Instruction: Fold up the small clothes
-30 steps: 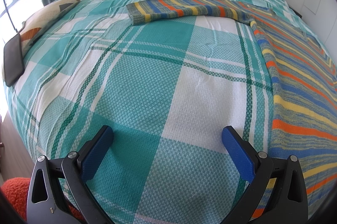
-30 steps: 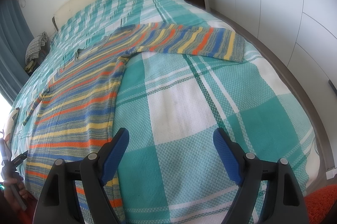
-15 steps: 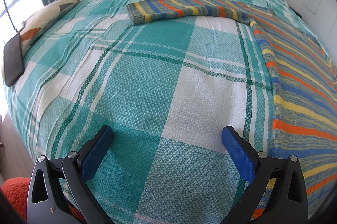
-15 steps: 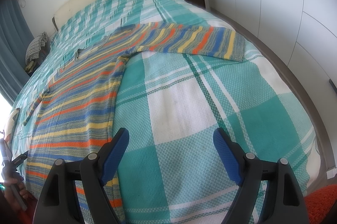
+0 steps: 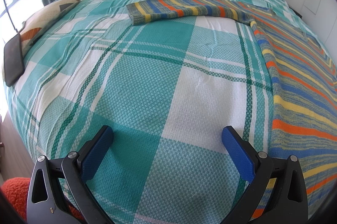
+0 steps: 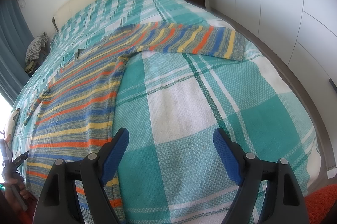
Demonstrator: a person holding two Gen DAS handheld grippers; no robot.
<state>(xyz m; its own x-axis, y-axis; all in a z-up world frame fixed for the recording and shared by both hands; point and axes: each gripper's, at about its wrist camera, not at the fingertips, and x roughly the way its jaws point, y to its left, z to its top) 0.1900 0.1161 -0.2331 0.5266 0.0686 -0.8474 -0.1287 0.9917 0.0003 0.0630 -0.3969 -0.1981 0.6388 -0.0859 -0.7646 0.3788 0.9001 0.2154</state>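
Bed point(image 5: 147, 76): lying under a teal-and-white plaid cover.
Sweater point(image 6: 80, 110): striped, lying spread flat on the bed, sleeves stretching out to both sides.
Phone point(image 5: 13, 61): resting at the bed's left edge.
Left tongs point(image 5: 167, 152): hovering apart, gripping nothing, beside the sweater's hem.
Right tongs point(image 6: 170, 150): hovering apart, gripping nothing, just beside the sweater.

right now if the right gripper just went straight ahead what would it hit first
Probably the bare teal plaid bedspread: the open right gripper points at it. The striped sweater lies off to its left, its sleeve farther ahead. Depth is hard to judge.
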